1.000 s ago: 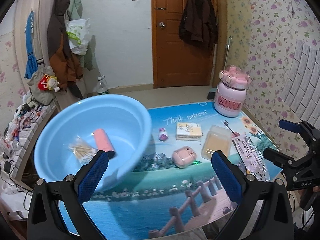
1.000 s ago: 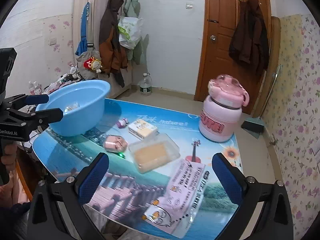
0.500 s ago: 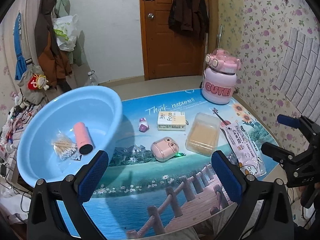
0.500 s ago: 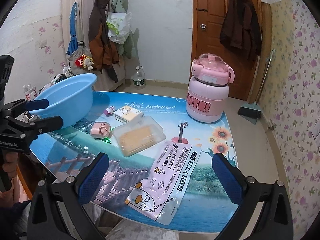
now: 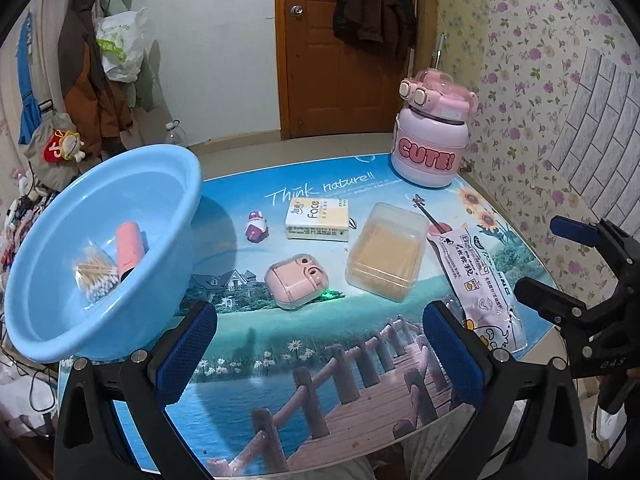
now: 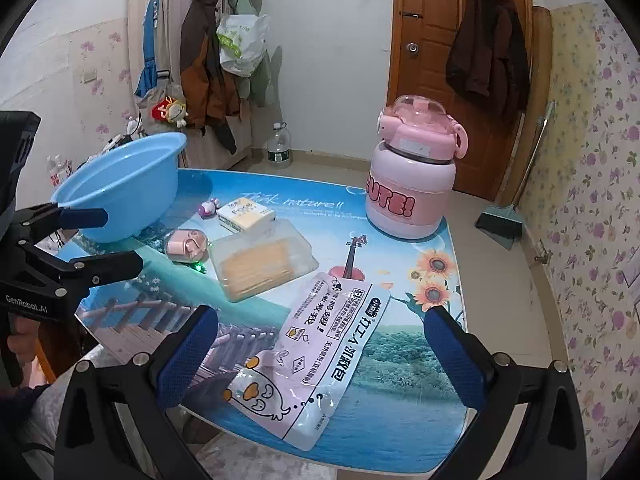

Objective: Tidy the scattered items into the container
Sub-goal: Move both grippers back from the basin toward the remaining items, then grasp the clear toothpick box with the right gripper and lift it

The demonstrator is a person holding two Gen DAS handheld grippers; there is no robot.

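Both tools hang above the near edge of the bench with their blue-padded fingers spread wide and nothing between them. From its own camera the left tool (image 5: 320, 354) sits over the printed boardwalk, and the right tool (image 6: 322, 356) hovers just above the near end of a flat pink snack pouch (image 6: 320, 360).

At the far left of the bench (image 5: 352, 364) stands the light blue basin (image 5: 52, 320), which already holds a pink tube (image 5: 129, 246) and a clear bag of cotton swabs (image 5: 96, 276), the two lying side by side and touching.

Scattered items lie to the right of the basin. A small purple-and-white toy (image 5: 256, 230) lies just right of its rim, and a yellow-and-white tissue pack (image 5: 318, 220) sits right of the toy. Nearer, a pink earbud case (image 5: 296, 286) in a clear cover has a green glint at its right corner. A clear lidded box (image 5: 386, 256) with tan contents sits between the case and the snack pouch. A large pink jug (image 5: 430, 148) lettered "CUTE!" stands upright at the far right corner.
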